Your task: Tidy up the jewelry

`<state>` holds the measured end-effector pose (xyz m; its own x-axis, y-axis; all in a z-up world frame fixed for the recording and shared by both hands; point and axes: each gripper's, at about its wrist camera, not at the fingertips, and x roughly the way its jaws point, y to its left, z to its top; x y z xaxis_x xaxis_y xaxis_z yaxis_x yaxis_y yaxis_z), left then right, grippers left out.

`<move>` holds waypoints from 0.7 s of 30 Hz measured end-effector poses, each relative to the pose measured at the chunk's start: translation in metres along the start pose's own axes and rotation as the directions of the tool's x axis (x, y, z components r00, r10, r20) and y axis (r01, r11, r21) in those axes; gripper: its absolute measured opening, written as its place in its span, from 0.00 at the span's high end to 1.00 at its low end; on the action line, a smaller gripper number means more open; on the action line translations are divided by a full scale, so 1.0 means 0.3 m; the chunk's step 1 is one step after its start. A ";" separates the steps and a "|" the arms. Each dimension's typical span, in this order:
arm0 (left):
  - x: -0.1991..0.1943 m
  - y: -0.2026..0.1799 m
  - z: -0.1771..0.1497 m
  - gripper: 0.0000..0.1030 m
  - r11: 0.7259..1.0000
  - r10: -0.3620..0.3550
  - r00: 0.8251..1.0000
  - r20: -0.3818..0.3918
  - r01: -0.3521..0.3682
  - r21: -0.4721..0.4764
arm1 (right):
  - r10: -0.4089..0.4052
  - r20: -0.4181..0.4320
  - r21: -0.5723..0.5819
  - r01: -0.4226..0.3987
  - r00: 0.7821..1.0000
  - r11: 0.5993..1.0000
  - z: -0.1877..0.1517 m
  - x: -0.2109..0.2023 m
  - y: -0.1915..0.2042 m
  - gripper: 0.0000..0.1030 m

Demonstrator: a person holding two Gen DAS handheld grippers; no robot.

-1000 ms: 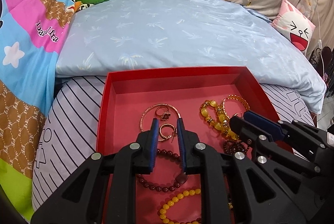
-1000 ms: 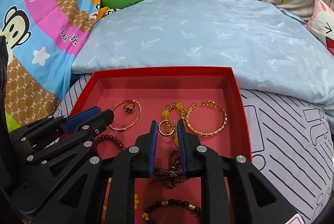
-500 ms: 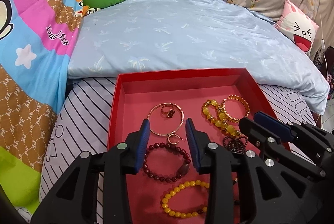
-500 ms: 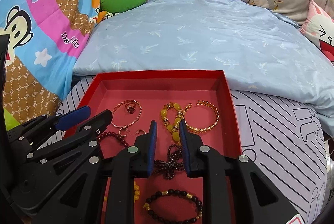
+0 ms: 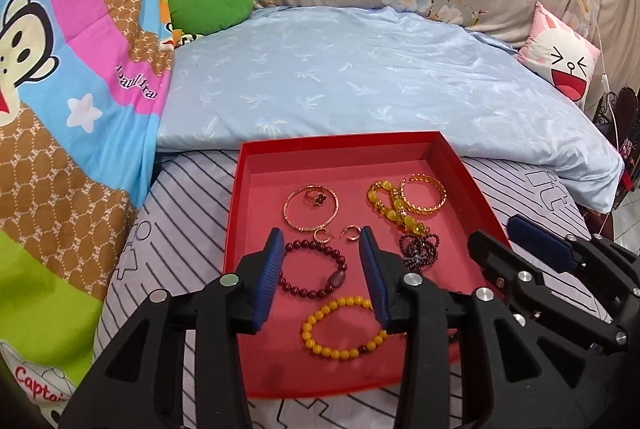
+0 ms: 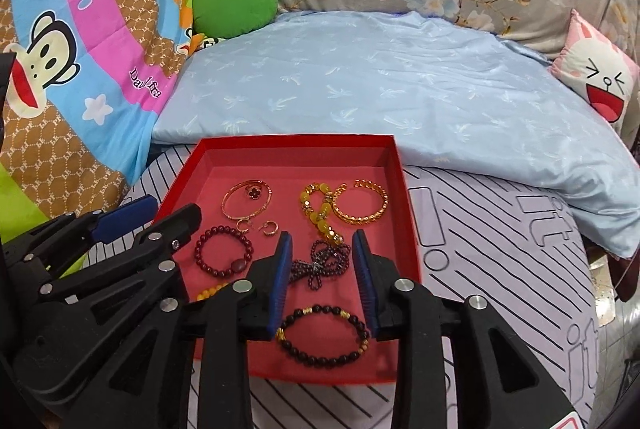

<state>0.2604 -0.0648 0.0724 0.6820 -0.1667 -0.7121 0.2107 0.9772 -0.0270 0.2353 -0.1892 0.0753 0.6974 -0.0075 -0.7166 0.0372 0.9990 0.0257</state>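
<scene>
The red tray sits at lower centre of both wrist views, resting on a striped bedsheet in front of a pale blue quilt. All visible jewelry lies inside it: a thin gold bangle with a dark flower ring inside its loop at the tray's upper left, two small hoop earrings side by side just below it, a yellow chunky bead bracelet touching a gold chain cuff at upper right, a dark purple bead cluster beneath those, a dark red bead bracelet left of centre, a yellow bead bracelet near the front edge, and a black bead bracelet at the front right. The left gripper and right gripper both hang above the tray with jaws moderately parted, having just been opening; nothing is clamped between either pair, the beads seen between them lying on the tray floor below. Judgement: no piece is seen outside the tray, so collection appears complete or nearly so. Pieces are spaced apart except the yellow chunky bracelet and cuff, which overlap. Whether further items remain off-frame cannot be determined.
</scene>
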 end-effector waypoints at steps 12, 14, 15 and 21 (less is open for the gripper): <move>-0.112 0.019 -0.123 0.41 0.999 0.032 0.999 -0.006 -0.032 -0.039 | -0.010 0.008 0.052 0.010 1.000 0.999 -0.114 -0.116 -0.018 0.44; -0.123 0.018 -0.143 0.35 0.998 0.044 0.999 -0.005 -0.044 -0.039 | -0.021 0.009 0.044 0.021 1.000 0.999 -0.131 -0.127 -0.014 0.43; -0.128 0.019 -0.153 0.34 0.998 0.049 0.999 -0.005 -0.049 -0.041 | -0.024 0.010 0.043 0.024 1.000 0.999 -0.139 -0.132 -0.012 0.43; -0.148 0.024 -0.196 0.31 0.997 0.052 0.998 -0.016 -0.053 -0.054 | -0.034 0.006 0.046 0.034 0.999 0.998 -0.184 -0.152 -0.011 0.43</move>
<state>0.1906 -0.0425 0.0625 0.6804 -0.1132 -0.7240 0.1359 0.9903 -0.0271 0.1638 -0.1898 0.0694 0.7000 -0.0417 -0.7129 0.0938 0.9950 0.0339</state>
